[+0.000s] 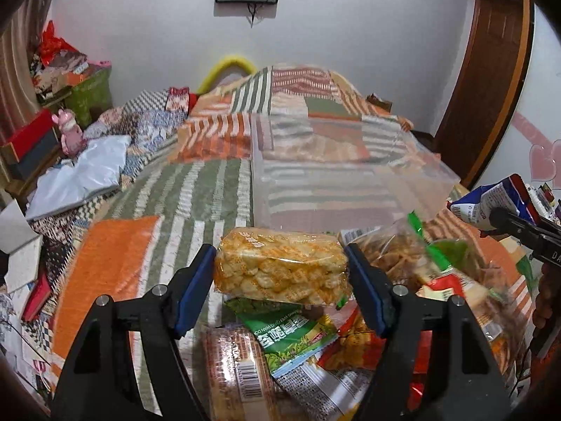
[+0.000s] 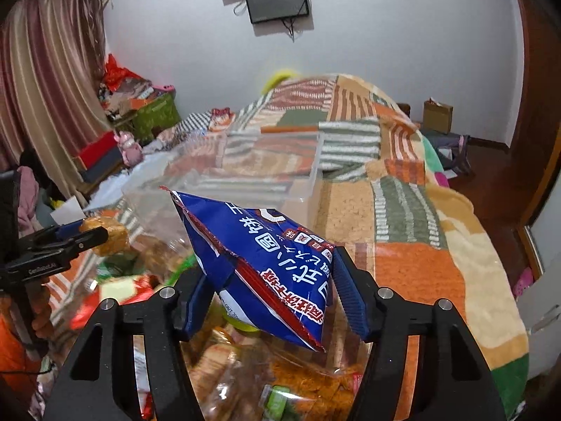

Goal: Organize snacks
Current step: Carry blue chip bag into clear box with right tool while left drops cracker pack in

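"GenRobot.AI" on left gripper (image 2: 93,236)

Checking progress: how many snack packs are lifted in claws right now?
2: rice cracker pack in the left claw; blue bag in the right claw. Others lie piled below.

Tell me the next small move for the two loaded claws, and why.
Probably carry the left claw forward and release its rice cracker pack over the clear plastic bin. Both claws are already clamped on snacks, the right claw holding the blue snack bag, and the bin sits open just beyond the snack pile.
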Tool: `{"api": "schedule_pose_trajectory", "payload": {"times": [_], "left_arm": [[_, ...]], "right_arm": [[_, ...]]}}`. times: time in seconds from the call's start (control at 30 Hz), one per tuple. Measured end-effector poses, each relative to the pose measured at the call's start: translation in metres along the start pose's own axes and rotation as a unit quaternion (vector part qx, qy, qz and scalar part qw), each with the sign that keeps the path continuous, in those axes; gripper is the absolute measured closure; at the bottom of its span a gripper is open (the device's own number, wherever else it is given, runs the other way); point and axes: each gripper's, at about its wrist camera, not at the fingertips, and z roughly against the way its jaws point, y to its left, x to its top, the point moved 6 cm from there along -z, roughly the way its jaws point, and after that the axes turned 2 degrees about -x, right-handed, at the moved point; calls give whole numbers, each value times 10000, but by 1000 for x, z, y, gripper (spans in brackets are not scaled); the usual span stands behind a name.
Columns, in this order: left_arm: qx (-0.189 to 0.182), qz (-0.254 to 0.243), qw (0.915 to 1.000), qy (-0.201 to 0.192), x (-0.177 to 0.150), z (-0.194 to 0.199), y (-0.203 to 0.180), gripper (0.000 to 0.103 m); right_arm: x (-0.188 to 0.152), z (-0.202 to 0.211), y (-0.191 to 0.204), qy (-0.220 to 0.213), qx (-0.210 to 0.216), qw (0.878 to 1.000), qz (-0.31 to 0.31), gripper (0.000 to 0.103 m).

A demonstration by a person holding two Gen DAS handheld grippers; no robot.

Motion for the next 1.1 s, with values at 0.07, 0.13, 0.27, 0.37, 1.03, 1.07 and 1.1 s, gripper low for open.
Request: {"api": "schedule_pose_trajectory", "payload": {"times": [0.07,0.13,0.27,0.37,1.03,1.07,1.1], "left_arm": [[-5,-47,9999,-146,6,10,-3,30],[-12,-94,9996,-250,15,17,-5,30],[-123,-52,9992,-364,35,25,-8,30],[-197,-40,9989,-418,50,26,-10,30],[-308,-99,9991,274,103,-60,-27,30],[-294,-124,9990,318,105,-66,-28,30],[-260,-172,9988,368,106,-75,-30,30]], "right_arm": [[7,7,3,-117,33,9999,9,43],[14,11,5,-234,30,9997,61,43],[30,18,10,-443,90,9990,61,43],[42,19,11,-612,68,9981,48,43],[89,-56,36,-214,190,9991,316,43],[89,-64,35,-110,218,9993,292,43],[88,-68,36,-34,243,9993,265,43]]}}
